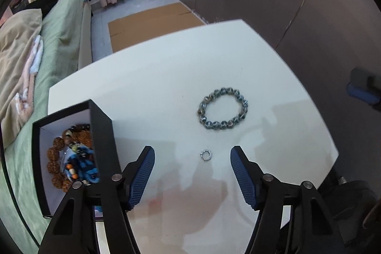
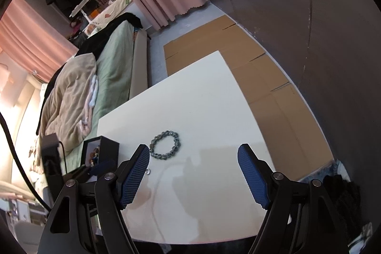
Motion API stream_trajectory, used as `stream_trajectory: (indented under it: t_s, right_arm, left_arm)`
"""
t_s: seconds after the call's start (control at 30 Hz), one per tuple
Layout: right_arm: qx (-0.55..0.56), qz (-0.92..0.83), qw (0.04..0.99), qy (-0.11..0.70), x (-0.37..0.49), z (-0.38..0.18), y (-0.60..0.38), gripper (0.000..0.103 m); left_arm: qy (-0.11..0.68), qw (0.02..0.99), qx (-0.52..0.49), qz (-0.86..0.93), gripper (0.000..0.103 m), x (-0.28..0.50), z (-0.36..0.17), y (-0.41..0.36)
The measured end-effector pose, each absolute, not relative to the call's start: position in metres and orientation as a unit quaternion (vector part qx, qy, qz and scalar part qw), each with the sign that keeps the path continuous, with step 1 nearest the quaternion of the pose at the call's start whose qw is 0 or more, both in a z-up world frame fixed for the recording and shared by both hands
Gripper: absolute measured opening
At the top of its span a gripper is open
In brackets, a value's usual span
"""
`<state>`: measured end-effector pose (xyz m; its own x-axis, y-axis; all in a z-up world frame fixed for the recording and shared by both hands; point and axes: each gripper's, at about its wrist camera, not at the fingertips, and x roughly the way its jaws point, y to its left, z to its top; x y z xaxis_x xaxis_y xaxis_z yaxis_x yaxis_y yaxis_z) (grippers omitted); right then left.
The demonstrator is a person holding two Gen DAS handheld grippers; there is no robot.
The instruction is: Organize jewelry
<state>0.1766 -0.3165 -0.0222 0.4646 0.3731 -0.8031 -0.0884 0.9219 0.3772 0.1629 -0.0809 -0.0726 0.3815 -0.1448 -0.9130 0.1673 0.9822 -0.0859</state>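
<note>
Bracelet (image 1: 222,109): laid flat on the tabletop (image 1: 154,77), a closed loop, slightly wider across.
Ring (image 1: 205,155): flat, between the spread fingers.
Box (image 1: 104,135): at the tabletop's left edge, beads inside.
Left hand-held gripper (image 1: 192,160): spread, nothing held.
Right hand-held gripper (image 2: 193,158): spread, nothing held.

Left tongs (image 1: 192,160) angled steeply down, jaws apart, empty. Right tongs (image 2: 193,158) likewise, wider.
</note>
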Motion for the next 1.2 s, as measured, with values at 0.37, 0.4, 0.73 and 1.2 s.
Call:
stream_trajectory:
  t_s: [0.37,0.4,0.73,1.2]
  right_arm:
    - [0.143,0.126,0.843,0.503,0.179,-0.027,-0.324,0.077]
    - [0.142,0.126,0.843,0.503,0.179,-0.028,-0.324,0.077]
    - [0.137,0.122,0.842,0.507,0.18,-0.032,-0.324,0.077]
    - [0.13,0.133,0.827,0.531,0.189,-0.051,-0.302,0.077]
  left_arm:
    - [0.576,0.813,0.06,-0.065,0.051,0.168,-0.107,-0.104]
    - [0.577,0.812,0.063,-0.063,0.05,0.167,-0.109,-0.106]
    - [0.578,0.81,0.063,-0.076,0.009,0.162,-0.107,-0.113]
    - [0.547,0.831,-0.034,-0.092,0.0,0.167,-0.069,-0.076]
